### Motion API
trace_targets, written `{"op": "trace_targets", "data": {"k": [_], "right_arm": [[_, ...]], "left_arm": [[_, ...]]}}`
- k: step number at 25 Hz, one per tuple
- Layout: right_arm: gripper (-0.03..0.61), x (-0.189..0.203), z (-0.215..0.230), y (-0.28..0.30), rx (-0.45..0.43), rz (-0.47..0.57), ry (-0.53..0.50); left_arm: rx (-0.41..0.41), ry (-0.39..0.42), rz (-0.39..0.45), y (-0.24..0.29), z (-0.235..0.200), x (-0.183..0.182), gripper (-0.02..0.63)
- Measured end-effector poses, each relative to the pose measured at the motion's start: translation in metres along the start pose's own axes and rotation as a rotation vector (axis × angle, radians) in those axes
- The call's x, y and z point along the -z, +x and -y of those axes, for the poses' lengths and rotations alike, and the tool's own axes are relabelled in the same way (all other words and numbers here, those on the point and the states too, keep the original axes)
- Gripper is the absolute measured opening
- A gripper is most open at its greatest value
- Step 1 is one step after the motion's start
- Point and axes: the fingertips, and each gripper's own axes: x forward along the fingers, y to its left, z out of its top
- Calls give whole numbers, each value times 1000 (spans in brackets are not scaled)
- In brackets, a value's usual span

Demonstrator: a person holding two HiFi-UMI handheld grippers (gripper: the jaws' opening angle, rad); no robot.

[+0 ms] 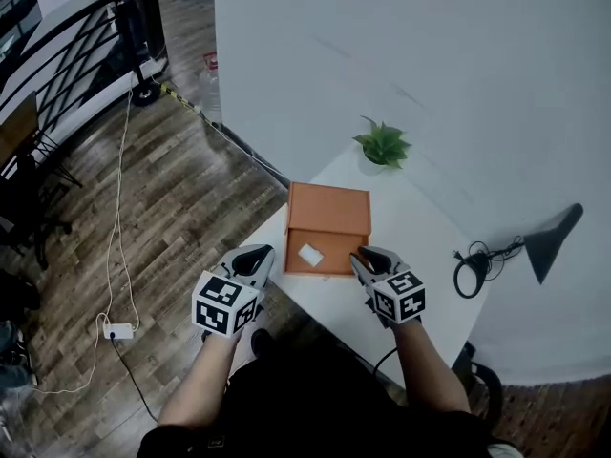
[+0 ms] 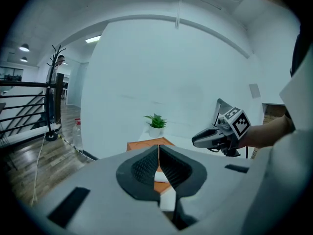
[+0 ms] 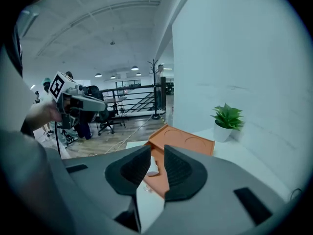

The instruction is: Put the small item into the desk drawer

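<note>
An orange desk drawer unit stands on the white table, its drawer pulled out toward me. A small white item lies inside the drawer; it also shows between the jaws in the right gripper view as the white item. My left gripper hovers just left of the drawer front, shut and holding nothing. My right gripper sits at the drawer's right front corner, its jaws apart with nothing between them. Neither gripper touches the item.
A small potted plant stands behind the drawer unit by the wall. A coiled black cable and a dark lamp-like shape lie at the table's right. The wooden floor with a power strip lies to the left.
</note>
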Motion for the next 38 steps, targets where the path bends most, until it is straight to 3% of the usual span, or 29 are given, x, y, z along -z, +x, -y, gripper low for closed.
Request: {"op": "trace_targets", "data": {"k": [10, 21, 28, 33, 38], "right_arm": [[40, -28, 46, -86, -34, 215, 48], [18, -31, 103, -170, 0, 349, 102], [8, -50, 114, -204, 8, 436, 126], [5, -75, 103, -230, -37, 549, 104], [3, -91, 104, -243, -2, 631, 90]], "left_arm": [[-59, 91, -18, 32, 55, -32, 14], [-70, 153, 35, 44, 102, -71, 14], [-38, 176, 82, 42, 123, -96, 14], [-21, 188, 113, 36, 125, -116, 14], [-17, 206, 130, 34, 124, -127, 14]]}}
